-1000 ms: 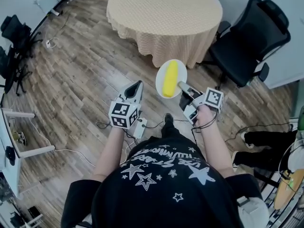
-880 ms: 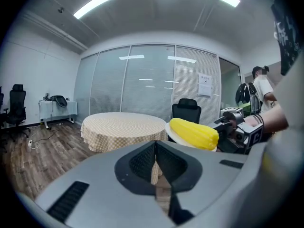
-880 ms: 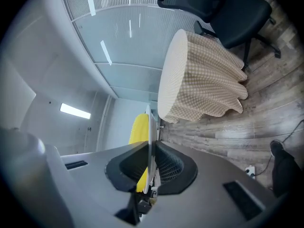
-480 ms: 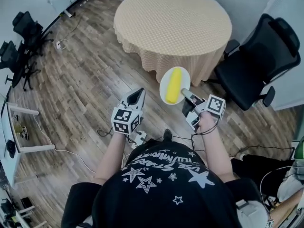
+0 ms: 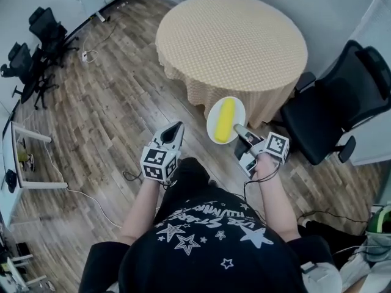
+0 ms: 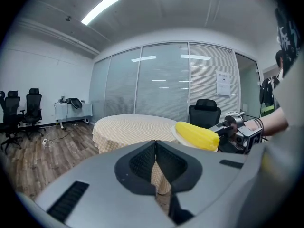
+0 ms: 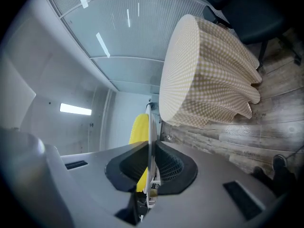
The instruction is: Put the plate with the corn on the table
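Right tool clenched on plate rim, corn aboard, airborne just short of desk. Left tool closed, empty. I'd keep plate level, clear desk's edge, then lower gently.

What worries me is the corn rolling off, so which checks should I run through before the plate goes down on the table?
1. Grip: right gripper shut on the rim of the plate: ok.
2. Load: corn lies along the plate's middle, away from the rim: ok.
3. Other side: left gripper shut, empty, apart from the plate: ok.
4. Landing spot: top of the round table bare of things: ok.
5. Plate above the tabletop: not ok; it hangs short of the near edge.
6. Plate held level: cannot tell.
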Motion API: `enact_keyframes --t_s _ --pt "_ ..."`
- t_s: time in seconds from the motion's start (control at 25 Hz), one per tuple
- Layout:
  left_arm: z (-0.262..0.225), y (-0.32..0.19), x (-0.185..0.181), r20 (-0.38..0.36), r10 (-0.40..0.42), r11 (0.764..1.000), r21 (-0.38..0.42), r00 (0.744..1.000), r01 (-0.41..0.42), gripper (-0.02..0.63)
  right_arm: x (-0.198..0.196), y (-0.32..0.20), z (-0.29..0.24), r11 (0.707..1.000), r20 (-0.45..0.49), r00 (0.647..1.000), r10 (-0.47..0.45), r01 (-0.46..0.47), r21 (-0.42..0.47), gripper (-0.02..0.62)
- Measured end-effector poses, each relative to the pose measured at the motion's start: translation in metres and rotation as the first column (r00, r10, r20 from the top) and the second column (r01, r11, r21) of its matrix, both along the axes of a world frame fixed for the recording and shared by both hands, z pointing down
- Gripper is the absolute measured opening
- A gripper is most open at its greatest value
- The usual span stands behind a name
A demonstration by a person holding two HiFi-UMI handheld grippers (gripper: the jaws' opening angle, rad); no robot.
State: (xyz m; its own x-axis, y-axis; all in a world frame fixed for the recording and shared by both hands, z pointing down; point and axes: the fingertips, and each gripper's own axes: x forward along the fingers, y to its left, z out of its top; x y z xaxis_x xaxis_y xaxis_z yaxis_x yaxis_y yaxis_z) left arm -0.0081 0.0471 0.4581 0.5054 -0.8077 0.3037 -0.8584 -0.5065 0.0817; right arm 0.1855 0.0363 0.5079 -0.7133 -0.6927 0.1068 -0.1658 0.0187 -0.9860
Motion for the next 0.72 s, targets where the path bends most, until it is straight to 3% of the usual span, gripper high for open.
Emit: enact_keyframes --t_s 0.32,0.72 --pt "0.008 -0.04 -0.013 -0.016 0.003 1.0 -0.012 1.0 -0.004 0.008 -0.015 -0.037 0.001 1.0 -0.027 1.0 -0.016 0.016 0.004 0.041" --pt "-0.001 -0.148 -0.054 -0.049 0.017 1.0 0.014 0.999 -0.016 0.008 -0.055 -0.132 -0.01 0.999 -0.026 1.0 0.003 -0.002 0.032 0.041"
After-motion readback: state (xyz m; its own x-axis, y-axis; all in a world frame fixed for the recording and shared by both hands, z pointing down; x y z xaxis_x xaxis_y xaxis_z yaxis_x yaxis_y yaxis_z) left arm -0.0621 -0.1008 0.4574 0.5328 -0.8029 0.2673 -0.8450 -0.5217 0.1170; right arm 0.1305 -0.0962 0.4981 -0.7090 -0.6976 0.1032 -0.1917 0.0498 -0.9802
